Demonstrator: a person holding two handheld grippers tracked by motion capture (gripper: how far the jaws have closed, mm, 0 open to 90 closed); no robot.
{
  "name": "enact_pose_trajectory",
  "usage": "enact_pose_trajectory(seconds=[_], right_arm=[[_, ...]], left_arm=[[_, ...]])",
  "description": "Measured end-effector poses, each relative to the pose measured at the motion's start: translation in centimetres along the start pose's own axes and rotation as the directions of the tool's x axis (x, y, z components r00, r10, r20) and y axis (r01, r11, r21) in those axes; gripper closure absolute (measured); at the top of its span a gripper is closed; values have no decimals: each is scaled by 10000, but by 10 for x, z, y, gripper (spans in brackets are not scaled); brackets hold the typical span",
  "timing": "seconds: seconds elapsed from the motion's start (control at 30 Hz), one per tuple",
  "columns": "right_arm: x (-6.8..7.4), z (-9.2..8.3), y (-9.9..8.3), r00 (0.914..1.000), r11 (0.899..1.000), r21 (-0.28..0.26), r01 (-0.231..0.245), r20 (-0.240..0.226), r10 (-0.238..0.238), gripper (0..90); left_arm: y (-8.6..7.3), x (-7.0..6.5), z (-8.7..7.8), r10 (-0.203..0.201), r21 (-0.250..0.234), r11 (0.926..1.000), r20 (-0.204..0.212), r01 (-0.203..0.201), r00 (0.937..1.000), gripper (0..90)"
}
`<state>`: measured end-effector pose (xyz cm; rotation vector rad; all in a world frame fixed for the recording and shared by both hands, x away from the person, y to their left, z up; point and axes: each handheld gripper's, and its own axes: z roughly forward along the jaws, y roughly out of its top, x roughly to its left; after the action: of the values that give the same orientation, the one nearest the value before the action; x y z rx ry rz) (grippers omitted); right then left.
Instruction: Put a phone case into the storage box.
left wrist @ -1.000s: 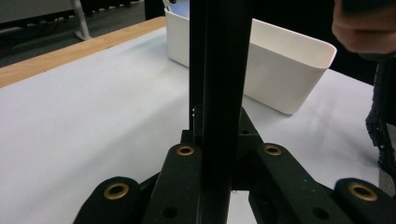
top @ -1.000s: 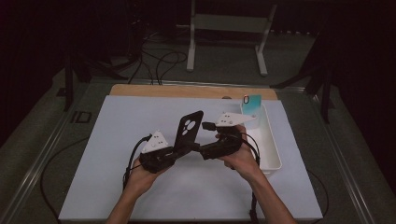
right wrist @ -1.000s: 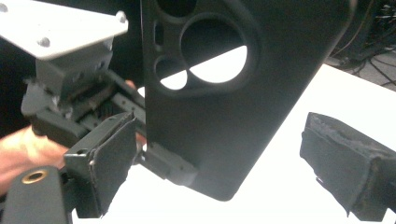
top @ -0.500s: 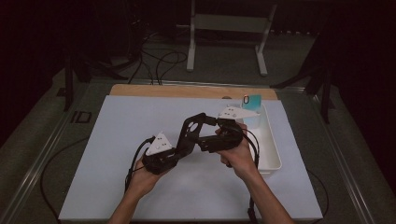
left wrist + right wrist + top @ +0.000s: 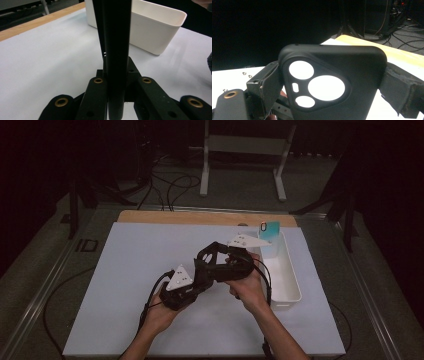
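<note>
I held a black phone case (image 5: 332, 85) between my two grippers above the middle of the table (image 5: 125, 270), with the white bin (image 5: 287, 280) at about three o'clock from it. My right gripper (image 5: 220, 262) had its jaws clamped on the case across its width, the padded fingers (image 5: 402, 87) pressing its two long edges. My left gripper (image 5: 200, 275) had its jaws pinched almost fully together on the case's thin edge, which rose as a dark upright slab between them in the left gripper view (image 5: 116, 50). I judged the step to be a handover or a turning of the case in mid-air, both grips on at once. The next move would call for one pair of jaws to let go while the other kept firm, and then, if the bin was the goal, a short carry toward three o'clock and a gentle drop over its rim. The case looked like matte, slightly rubbery plastic, with rounded corners and a raised camera island cut by two large round holes, a smaller round one and a small slot. The bin was smooth, glossy white plastic, long and straight-walled. The table top was a pale, flat sheet with a wooden strip (image 5: 200, 217) along its twelve o'clock edge.
</note>
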<state>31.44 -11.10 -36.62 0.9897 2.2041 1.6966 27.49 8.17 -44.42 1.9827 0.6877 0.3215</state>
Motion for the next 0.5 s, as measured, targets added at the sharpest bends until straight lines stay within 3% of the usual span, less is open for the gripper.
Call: enact_pose_trajectory(seconds=[0.5], right_arm=[[5, 0, 0, 9986, 9991, 57, 418, 316, -420, 137]], left_arm=[[-1, -1, 2, 8, 14, 10000, -236, -8, 9997, 818]])
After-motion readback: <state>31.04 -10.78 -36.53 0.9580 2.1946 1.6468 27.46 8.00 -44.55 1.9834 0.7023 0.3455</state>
